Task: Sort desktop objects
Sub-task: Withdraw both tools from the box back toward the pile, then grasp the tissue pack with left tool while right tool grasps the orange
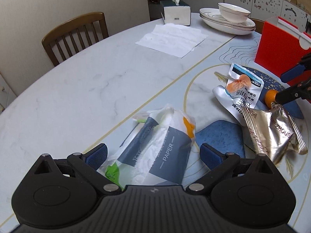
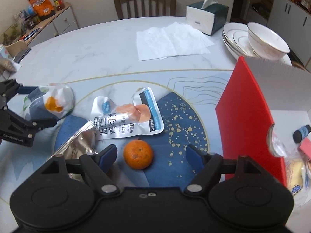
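While both tongs hang over the marble desk (image 1: 77,89), each stands wide apart and grips nothing. Between the spread fingers of the left tongs (image 1: 153,155) lies a tissue pack (image 1: 155,145), though the pads do not press it. An orange (image 2: 138,154) sits between the fingers of the right tongs (image 2: 151,153), apart from both pads. Just beyond it lies a white pouch (image 2: 128,116), with a foil bag (image 2: 77,143) to its left. On the right stands a red box (image 2: 245,116), near stacked plates (image 2: 233,38).
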### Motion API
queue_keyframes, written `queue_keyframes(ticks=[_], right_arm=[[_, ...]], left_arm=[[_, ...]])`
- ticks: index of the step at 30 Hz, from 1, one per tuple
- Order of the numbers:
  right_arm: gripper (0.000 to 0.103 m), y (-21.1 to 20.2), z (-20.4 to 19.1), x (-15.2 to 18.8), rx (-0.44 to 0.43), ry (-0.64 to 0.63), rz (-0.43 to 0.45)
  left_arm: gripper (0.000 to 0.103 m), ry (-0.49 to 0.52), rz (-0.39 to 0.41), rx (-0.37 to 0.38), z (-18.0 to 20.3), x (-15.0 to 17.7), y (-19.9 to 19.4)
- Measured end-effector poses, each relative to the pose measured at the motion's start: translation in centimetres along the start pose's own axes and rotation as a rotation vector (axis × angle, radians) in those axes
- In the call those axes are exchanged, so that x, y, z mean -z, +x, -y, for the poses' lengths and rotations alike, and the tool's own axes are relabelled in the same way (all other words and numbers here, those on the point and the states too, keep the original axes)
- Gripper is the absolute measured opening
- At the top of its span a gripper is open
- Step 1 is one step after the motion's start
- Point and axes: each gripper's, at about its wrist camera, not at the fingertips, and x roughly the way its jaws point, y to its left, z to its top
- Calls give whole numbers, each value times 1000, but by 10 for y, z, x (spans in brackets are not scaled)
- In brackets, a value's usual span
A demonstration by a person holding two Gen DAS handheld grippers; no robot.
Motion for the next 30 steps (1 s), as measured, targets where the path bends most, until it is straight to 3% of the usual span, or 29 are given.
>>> queue_keyframes(ticks=[5, 15, 22, 25, 30], right_arm=[[74, 9, -1, 0, 9, 14, -20], [57, 17, -2, 5, 6, 15, -51], [54, 17, -3, 5, 8, 0, -39], [51, 18, -3, 4, 3, -3, -32], [40, 16, -6, 5, -16, -18, -25]], left_arm=[[102, -26, -10, 14, -3, 1, 5], [98, -80, -17, 11, -6, 3, 7], [82, -153, -23, -7, -8, 4, 4], [73, -169, -21, -18, -8, 3, 2], [66, -190, -20, -31, -4, 4, -1]])
